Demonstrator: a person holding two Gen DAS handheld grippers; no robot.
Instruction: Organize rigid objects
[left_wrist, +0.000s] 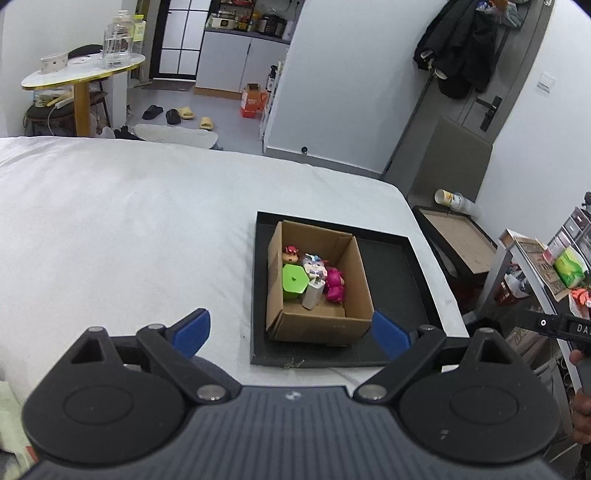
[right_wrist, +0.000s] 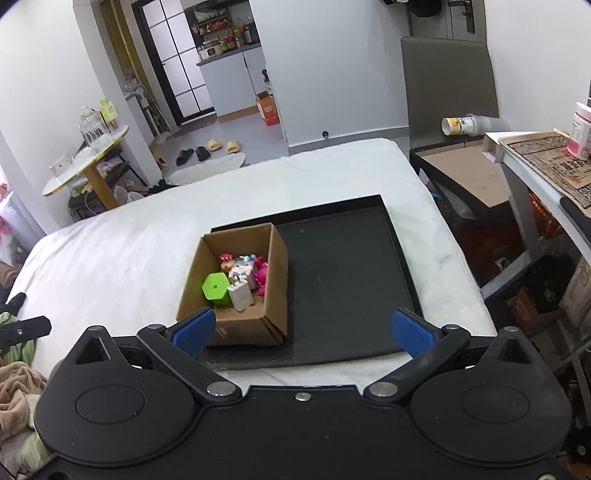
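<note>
Both grippers are yours to rest: left gripper (left_wrist: 291, 332) and right gripper (right_wrist: 303, 328) stand wide, nothing between the blue pads. You seem nearly done. The green pot (left_wrist: 293, 282), white charger (left_wrist: 313, 294), pink toy (left_wrist: 334, 284) and other small figures all lie in the box (left_wrist: 321, 326), which sits on the left part of the black tray (right_wrist: 351, 277) on the bed (left_wrist: 129, 221). No loose item shows on tray or bed. You hold both tools pitched down toward the box, short of it, side by side.
</note>
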